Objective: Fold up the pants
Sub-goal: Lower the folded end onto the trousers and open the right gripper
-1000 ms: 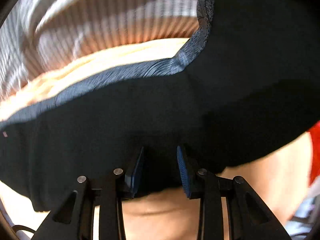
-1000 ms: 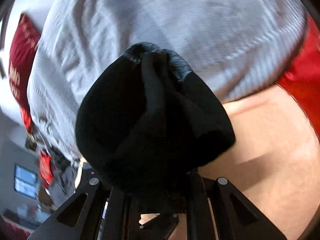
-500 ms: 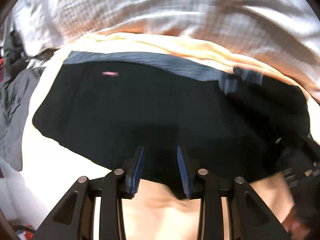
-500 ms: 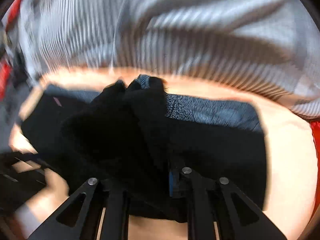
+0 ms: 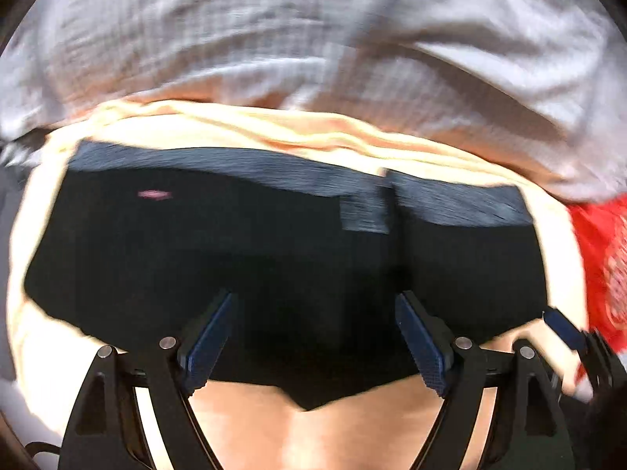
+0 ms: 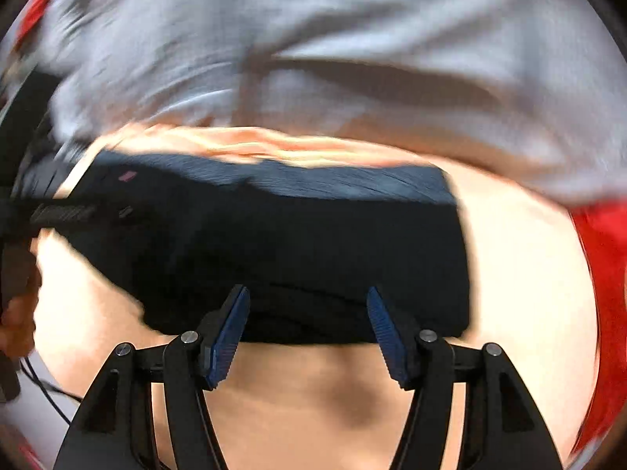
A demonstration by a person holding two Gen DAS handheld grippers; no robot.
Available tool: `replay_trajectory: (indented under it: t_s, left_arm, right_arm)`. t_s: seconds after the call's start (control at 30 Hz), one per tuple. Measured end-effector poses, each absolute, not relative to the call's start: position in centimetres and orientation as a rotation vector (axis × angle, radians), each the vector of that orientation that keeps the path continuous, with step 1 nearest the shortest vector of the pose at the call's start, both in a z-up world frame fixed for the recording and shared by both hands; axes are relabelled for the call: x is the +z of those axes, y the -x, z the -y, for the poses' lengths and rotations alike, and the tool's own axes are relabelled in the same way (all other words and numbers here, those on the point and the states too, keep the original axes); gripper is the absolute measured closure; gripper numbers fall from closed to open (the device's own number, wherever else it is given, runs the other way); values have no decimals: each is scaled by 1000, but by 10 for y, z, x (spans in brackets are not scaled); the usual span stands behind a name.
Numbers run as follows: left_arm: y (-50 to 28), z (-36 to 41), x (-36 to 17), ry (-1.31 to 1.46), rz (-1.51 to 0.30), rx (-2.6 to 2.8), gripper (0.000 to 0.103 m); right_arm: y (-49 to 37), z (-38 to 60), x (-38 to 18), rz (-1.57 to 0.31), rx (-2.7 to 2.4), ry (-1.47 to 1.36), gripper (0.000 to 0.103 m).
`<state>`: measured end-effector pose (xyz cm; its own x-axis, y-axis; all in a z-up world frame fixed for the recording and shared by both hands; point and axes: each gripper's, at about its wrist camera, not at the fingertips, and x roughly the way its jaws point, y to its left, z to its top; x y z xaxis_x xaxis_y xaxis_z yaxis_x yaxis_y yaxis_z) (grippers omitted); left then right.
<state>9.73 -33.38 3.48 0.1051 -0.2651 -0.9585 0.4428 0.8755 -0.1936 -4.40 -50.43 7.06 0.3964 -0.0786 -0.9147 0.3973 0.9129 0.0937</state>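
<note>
The black pants [image 5: 235, 258] lie folded on a peach-coloured surface [image 5: 352, 431], grey waistband [image 5: 274, 172] along the far edge. My left gripper [image 5: 313, 337] is open, its blue pads either side of the near edge of the fabric, holding nothing. In the right wrist view the pants [image 6: 313, 243] form a compact dark rectangle. My right gripper [image 6: 307, 333] is open at its near edge, empty. The right gripper also shows at the left wrist view's right edge [image 5: 568, 333].
A person's grey-white striped shirt [image 5: 313, 39] fills the far side of both views. Red fabric [image 5: 603, 258] lies to the right of the pants and shows in the right wrist view [image 6: 603, 274]. A dark cable [image 6: 47, 391] lies at the lower left.
Both grippers have opened and let go of the pants. The bundle the right gripper held up now lies flat as a folded layer on the surface.
</note>
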Motion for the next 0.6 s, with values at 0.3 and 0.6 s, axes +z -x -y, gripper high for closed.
replay_trajectory:
  t_s: [0.3,0.6]
  left_arm:
    - [-77,399,14,-163,-1419,-673,71]
    - [-52,395,22,-266,-1448,-725,98]
  right_arm:
    - [58,558,46,-1163,-416,-464,41]
    - [80,567,49,-1163,-391,-549,67]
